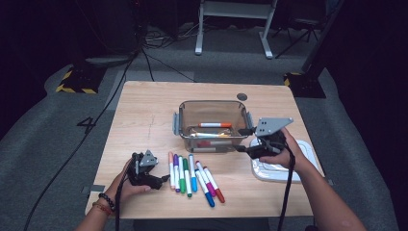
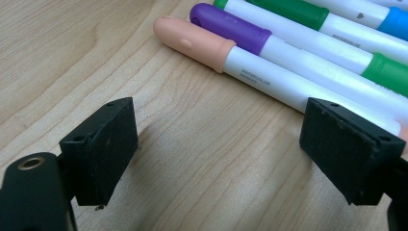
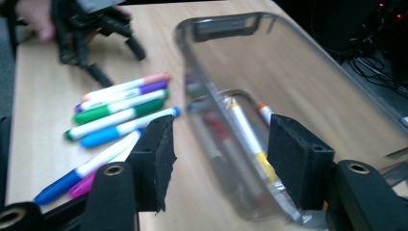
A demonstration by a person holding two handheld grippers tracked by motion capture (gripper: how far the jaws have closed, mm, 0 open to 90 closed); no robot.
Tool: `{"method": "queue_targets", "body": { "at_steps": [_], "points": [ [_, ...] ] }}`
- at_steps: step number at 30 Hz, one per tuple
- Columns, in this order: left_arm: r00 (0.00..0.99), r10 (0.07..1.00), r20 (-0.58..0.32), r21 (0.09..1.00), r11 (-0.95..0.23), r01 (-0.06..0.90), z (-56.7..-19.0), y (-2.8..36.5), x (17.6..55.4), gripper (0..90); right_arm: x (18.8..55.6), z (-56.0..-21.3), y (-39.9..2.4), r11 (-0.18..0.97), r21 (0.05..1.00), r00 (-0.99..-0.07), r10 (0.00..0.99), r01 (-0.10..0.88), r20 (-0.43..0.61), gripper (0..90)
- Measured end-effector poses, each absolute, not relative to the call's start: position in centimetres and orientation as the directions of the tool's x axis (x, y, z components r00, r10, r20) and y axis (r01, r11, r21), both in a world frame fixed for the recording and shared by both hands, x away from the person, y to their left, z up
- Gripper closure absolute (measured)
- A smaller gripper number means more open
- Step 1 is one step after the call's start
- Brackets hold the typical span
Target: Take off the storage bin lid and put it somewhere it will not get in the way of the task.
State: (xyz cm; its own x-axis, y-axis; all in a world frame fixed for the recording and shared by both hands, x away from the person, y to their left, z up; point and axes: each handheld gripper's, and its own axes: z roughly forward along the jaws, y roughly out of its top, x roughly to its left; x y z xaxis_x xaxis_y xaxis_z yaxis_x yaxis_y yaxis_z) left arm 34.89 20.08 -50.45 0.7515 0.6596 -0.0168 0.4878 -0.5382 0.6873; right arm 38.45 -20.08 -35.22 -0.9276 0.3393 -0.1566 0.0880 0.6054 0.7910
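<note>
Clearly reads "WATERCOLOR" on peach-capped marker point(image 2: 226, 57), upper frame; left hand-held gripper point(image 2: 219, 154) wide, empty; right hand-held gripper point(image 3: 221, 159) half-open, empty.

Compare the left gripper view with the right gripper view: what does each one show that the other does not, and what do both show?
Left gripper view alone: wood grain close up and print on the peach marker. Right gripper view alone: the clear container with markers inside, and the left gripper farther off. Both: the wooden table, the purple marker, and open jaws holding nothing.
</note>
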Motion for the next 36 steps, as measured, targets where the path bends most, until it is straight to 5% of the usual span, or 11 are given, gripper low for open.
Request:
{"method": "queue_targets", "body": {
  "at_steps": [16,36],
  "points": [
    [0.750,0.661,-0.017,0.687,-0.538,0.489,-50.5,20.1,34.9,13.7,33.2,-44.9,-17.5,0.685,0.717,-0.961,0.265,0.130,-0.079,40.6],
    [0.749,0.662,-0.018,0.687,-0.537,0.491,-50.5,20.1,34.9,13.7,32.3,-48.2,-15.4,0.717,0.678,-0.975,0.222,0.161,-0.003,38.8]
  ]
}}
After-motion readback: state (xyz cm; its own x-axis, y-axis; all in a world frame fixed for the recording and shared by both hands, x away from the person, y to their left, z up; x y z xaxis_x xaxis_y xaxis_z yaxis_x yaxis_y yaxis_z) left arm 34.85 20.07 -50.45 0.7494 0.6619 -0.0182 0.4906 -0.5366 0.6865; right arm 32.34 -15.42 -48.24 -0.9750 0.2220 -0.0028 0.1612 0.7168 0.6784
